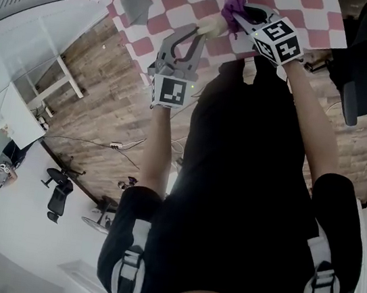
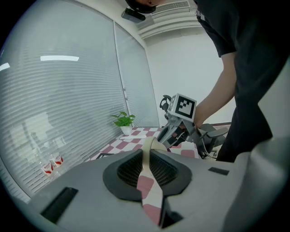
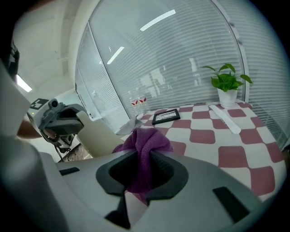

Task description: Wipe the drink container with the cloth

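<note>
The cream container (image 3: pixel 97 135) was clamped in the left tool (image 2: pixel 147 152); the cloth (image 3: pixel 145 138) was gripped by the right tool (image 3: pixel 145 157).

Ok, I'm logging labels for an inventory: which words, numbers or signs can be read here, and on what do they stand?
No text here can be read.
Left cube and right cube: black-and-white square patterns only, no letters or numbers.
Bottles: red labels, too small to read.
Black flat item: pale print on its face, too blurred to read.
</note>
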### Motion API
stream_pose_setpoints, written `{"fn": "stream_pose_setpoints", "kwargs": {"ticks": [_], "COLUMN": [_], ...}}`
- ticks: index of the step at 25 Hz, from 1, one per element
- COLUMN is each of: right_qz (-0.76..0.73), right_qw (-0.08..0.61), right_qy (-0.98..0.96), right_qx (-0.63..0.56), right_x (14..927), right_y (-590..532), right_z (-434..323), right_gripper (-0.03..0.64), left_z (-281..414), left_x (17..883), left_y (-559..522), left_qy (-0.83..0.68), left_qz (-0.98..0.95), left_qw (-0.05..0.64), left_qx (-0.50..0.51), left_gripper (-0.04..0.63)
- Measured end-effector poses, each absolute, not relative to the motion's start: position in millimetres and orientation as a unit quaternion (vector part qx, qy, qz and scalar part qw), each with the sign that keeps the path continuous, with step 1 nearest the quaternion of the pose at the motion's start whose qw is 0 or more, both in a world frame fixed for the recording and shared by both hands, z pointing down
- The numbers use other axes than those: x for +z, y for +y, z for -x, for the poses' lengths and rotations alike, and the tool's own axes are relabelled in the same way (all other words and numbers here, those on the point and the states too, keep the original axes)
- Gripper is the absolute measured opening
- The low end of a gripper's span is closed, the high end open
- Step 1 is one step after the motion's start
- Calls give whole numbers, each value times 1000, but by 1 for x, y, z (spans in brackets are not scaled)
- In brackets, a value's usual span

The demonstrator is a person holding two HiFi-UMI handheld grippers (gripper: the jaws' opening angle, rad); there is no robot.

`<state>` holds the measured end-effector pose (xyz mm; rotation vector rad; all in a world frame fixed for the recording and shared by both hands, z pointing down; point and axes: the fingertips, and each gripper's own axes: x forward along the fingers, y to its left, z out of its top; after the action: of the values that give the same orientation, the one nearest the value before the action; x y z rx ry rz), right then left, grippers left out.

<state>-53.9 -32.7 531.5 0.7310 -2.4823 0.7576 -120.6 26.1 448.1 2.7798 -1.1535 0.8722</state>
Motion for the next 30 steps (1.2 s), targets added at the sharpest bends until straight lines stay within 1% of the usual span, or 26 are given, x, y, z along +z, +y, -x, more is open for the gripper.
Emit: {"fn": "stream_pose_setpoints", "kwargs": {"ticks": [2,13,17,22,30], "right_qz": [-270,-270,-274,-257,-197], "right_qw": [232,298,297,289,267], "right_qy": [-892,-881,-877,-880,-907], "right_qx": [279,250,259,275,259], "right_x": [546,594,598,589,537], "right_y": [-34,-35,-38,-36,-32], "right_z": [50,37,36,39,50], "right_gripper": [84,83,83,81,81], "left_z": [119,113,107,100,88], "left_x": [446,448,447,447,445], "left_y": [27,40,42,45,45], "left_qy": [-359,-341,-329,-309,-274], "left_qz": [-891,-896,-901,-904,-907], "left_qw": [-8,-14,-17,-37,-71], "left_qx": [279,284,283,293,312], "left_gripper": [67,67,67,67,67]}}
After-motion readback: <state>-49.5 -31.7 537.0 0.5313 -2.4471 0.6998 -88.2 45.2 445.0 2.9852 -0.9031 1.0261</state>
